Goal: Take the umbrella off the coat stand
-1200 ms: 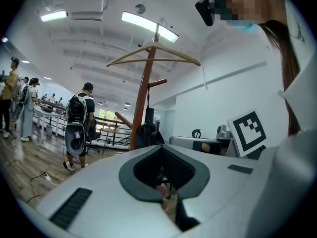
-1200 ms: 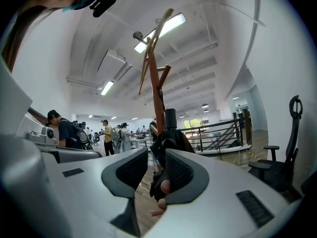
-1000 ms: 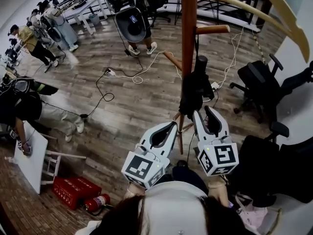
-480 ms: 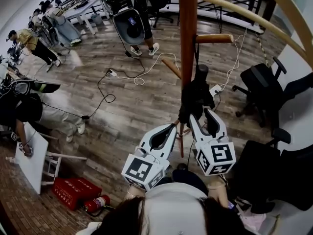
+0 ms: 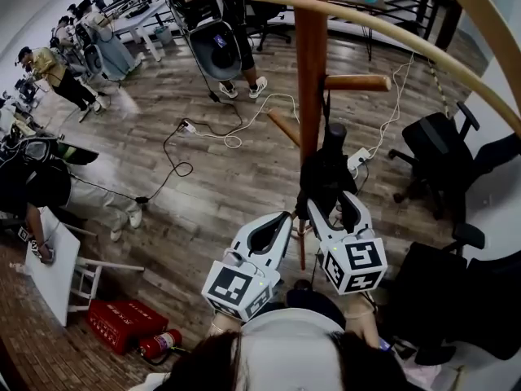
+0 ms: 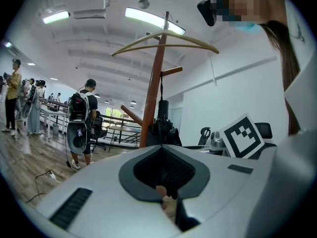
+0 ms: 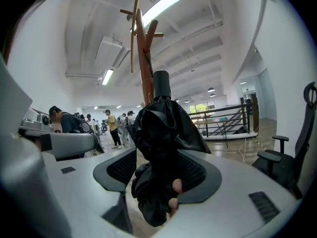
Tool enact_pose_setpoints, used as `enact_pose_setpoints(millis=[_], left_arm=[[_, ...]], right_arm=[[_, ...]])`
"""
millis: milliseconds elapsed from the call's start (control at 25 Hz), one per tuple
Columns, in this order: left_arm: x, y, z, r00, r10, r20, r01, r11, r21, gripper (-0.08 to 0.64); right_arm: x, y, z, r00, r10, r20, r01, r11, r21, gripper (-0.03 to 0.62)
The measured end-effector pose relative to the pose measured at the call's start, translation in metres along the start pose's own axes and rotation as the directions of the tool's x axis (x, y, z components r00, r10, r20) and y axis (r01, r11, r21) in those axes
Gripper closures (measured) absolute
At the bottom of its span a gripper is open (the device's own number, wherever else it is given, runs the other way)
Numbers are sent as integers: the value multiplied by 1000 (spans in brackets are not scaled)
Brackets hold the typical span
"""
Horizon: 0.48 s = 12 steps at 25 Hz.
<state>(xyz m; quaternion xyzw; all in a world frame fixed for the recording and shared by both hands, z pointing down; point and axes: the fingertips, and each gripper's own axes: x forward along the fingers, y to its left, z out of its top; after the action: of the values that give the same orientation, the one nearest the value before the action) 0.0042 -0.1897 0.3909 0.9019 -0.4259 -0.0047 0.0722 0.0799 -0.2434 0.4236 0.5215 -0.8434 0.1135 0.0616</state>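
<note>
A folded black umbrella (image 5: 326,173) hangs by its strap from a peg of the wooden coat stand (image 5: 309,72). My right gripper (image 5: 332,203) has its jaws on either side of the umbrella's lower body and they are opening. In the right gripper view the black fabric (image 7: 161,133) fills the space between the pads (image 7: 119,168) without being squeezed. My left gripper (image 5: 282,217) is shut and empty, just left of the stand's pole. The left gripper view shows the umbrella (image 6: 162,125) and the stand (image 6: 153,98) ahead of its closed tips (image 6: 161,147).
Cables (image 5: 213,129) trail over the wooden floor beyond the stand. A black office chair (image 5: 440,149) stands at the right and dark bags (image 5: 456,296) lie nearer. A red box (image 5: 120,320), a fire extinguisher (image 5: 159,342) and several people are at the left.
Both grippers have moved forward towards the stand. The right jaws have spread wider around the umbrella's body.
</note>
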Motion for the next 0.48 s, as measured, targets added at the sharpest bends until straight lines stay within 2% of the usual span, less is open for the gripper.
enact_pose_setpoints(millis=[480], left_arm=[[7,10,-1,1000,12,-10,-12,1000,1,551]], right_arm=[[19,-9,-4,999,-21,-33,20,999,-25,318]])
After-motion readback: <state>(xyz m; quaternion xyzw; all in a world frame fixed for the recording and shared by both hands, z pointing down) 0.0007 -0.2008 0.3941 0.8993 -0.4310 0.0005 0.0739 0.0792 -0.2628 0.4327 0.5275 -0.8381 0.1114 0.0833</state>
